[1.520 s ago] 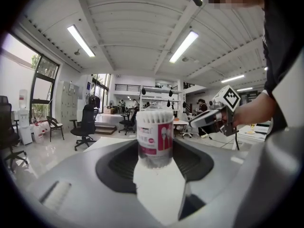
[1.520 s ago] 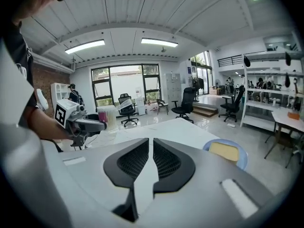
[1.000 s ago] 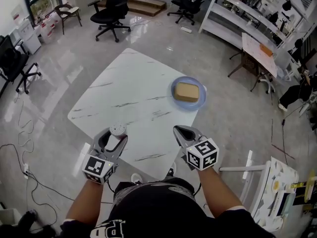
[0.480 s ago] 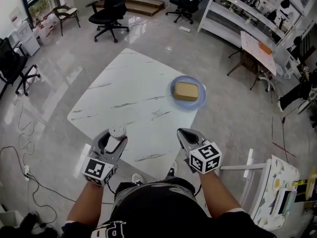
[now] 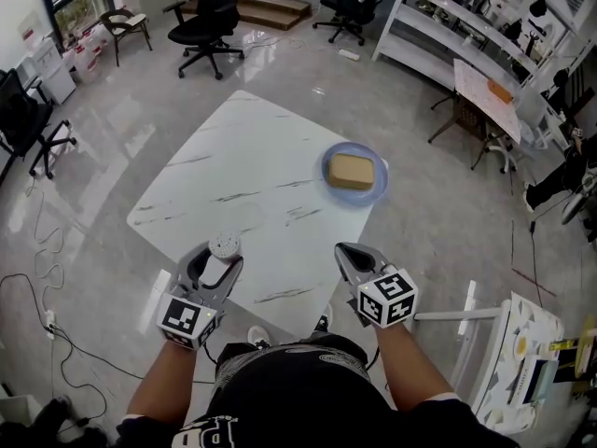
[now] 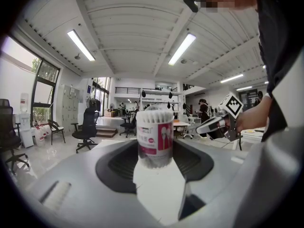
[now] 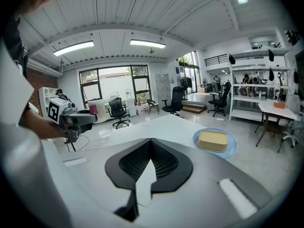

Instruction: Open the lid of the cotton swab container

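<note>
Two grippers at the surface's near edges, with the cotton swab container (image 5: 222,245) in your left gripper (image 5: 219,258).
Your left fingers are clamped on the sides of the upright container, which is held over the near-left edge of the surface (image 5: 242,175). Its pink label faces the left gripper view, and white swab tips fill its top. Your right gripper (image 5: 347,250) hangs at the near-right edge, fingers pressed together with nothing between them. Near the right corner a blue plate (image 5: 327,177) carries a tan block (image 5: 352,172), well apart from both grippers.
</note>
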A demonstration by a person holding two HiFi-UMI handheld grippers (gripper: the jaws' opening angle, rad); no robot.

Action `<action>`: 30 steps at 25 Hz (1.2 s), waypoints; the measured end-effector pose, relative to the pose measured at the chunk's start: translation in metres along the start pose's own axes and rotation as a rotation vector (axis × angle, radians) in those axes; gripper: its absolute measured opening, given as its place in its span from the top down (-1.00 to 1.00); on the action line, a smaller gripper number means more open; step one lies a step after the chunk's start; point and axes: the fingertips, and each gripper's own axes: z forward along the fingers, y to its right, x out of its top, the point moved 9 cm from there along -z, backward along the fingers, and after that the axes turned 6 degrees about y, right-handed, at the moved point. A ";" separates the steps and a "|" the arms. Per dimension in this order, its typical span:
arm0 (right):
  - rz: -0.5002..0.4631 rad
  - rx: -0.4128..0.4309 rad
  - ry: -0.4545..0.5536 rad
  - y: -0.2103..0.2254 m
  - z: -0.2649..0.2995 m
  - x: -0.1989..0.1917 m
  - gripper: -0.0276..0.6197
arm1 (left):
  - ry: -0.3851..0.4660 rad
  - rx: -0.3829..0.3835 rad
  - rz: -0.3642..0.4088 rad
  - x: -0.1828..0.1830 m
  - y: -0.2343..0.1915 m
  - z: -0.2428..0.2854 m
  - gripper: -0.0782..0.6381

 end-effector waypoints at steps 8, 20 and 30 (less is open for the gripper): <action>0.007 0.002 0.002 0.000 -0.003 -0.002 0.91 | -0.005 -0.011 0.011 -0.002 0.005 0.000 0.00; -0.002 0.010 -0.005 -0.004 -0.002 -0.001 0.91 | -0.005 -0.024 0.020 -0.002 0.005 0.000 0.00; 0.005 0.009 0.004 -0.001 -0.002 0.001 0.91 | -0.003 -0.029 0.036 0.001 0.005 0.005 0.00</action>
